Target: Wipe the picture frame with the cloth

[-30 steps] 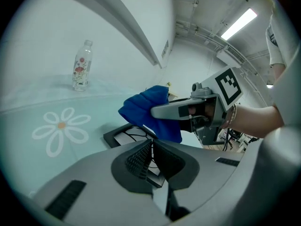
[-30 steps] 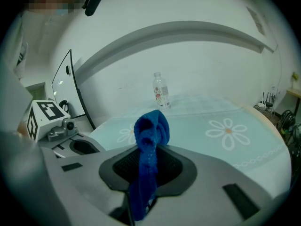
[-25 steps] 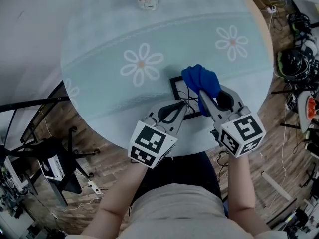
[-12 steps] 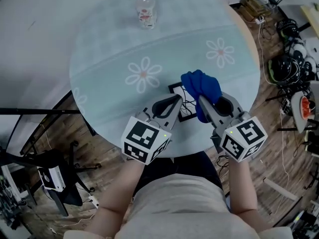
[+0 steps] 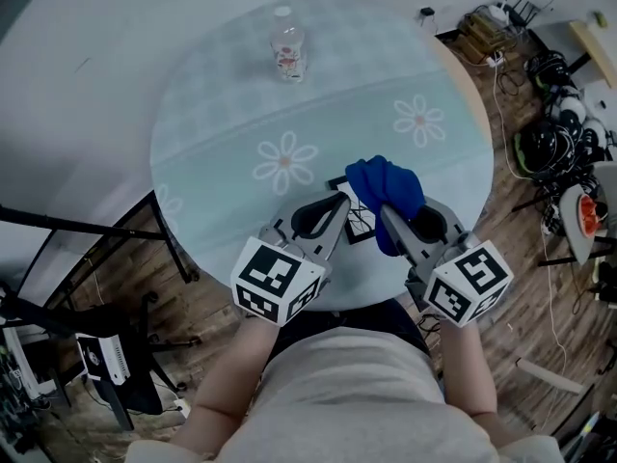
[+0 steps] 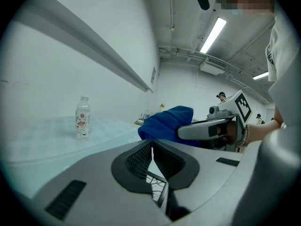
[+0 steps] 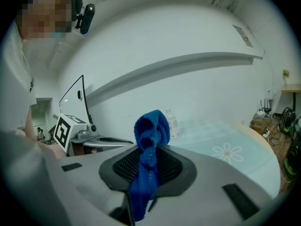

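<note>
L gripper (image 5: 339, 205) clamped on frame (image 5: 358, 223); R gripper (image 5: 388, 212) pinching cloth (image 5: 386, 183) against it — wiping likely midway, completion unverified.

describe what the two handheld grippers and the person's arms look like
The left gripper and right gripper are grey plastic, with tapering jaws lined by black textured pads; each carries a white cube with black square markers at the back. No cables show. The person wears a pale short-sleeved shirt.
</note>
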